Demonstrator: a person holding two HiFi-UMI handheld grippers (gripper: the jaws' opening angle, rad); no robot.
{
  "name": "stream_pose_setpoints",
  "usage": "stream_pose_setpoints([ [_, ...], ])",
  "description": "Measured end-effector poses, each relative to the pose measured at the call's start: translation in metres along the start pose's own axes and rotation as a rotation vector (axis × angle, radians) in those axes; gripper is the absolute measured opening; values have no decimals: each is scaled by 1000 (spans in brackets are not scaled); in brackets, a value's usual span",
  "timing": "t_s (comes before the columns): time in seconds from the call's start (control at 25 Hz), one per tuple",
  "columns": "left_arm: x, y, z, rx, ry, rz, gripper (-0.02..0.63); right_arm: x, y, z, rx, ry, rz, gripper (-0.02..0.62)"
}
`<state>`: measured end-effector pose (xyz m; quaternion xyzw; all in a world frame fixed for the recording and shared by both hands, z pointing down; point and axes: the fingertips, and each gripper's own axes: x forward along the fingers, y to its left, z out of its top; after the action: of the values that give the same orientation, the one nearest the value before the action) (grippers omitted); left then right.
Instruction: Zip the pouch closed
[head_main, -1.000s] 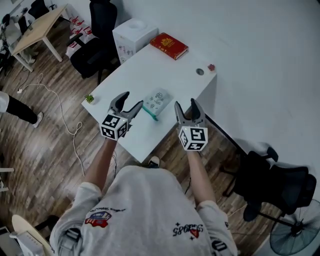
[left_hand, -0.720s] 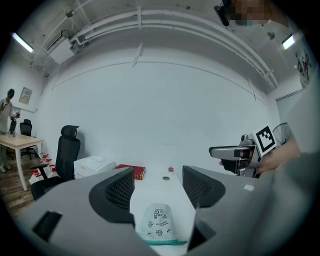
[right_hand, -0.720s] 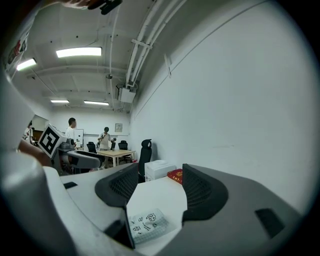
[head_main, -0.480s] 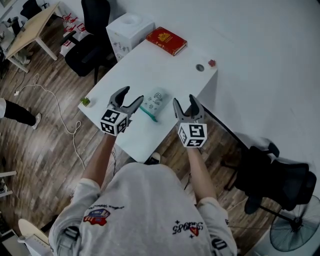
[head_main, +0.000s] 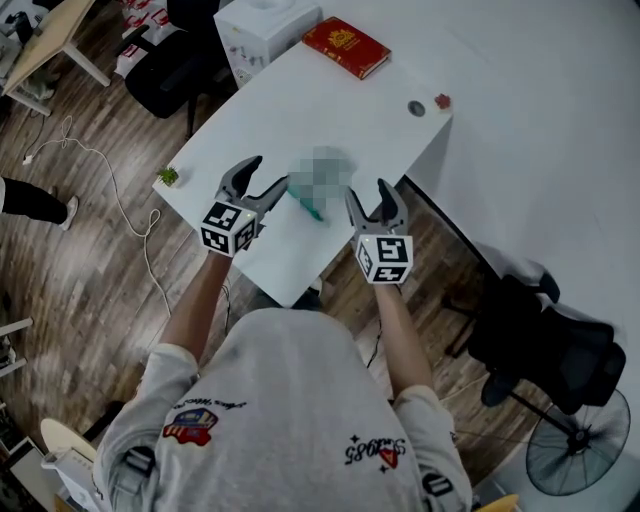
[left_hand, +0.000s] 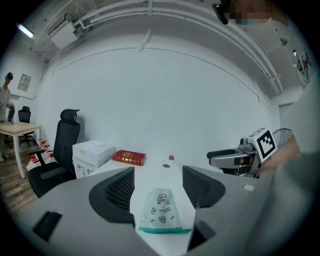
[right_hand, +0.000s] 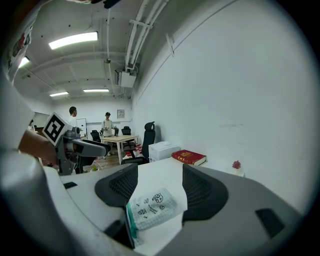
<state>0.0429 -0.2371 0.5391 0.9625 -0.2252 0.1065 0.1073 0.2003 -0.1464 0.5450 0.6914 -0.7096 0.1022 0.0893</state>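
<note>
While pouch (left_hand: 161, 212) lies on white table (head_main: 340, 110), wood floor (head_main: 90, 280) below.

A white table (head_main: 340, 110) stands on a wood floor (head_main: 90, 300) against a white wall (left_hand: 165, 100). A black chair (head_main: 545, 345) and fan (head_main: 575, 455) sit right; ceiling lights (right_hand: 73, 40) glow.

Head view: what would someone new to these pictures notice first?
The left gripper and right gripper hang with jaws apart at the near edge of the white table, each carrying a cube of square markers. Just ahead of them lies the small checked pouch with a teal edge, untouched. A red book stands out at the table's far end.
</note>
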Motion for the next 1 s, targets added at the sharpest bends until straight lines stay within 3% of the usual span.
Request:
stream_pose_setpoints([
  [0.4,-6,15,-47,-59,71,21,299,13,20,-65,-20,128,62,261],
  [0.68,-28,33,-65,-80,96,70,299,23,58,-126,-95,278,202,261],
  [1.0,-66,59,-73,-96,99,155,299,19,93,-210,-190,515,363,255],
])
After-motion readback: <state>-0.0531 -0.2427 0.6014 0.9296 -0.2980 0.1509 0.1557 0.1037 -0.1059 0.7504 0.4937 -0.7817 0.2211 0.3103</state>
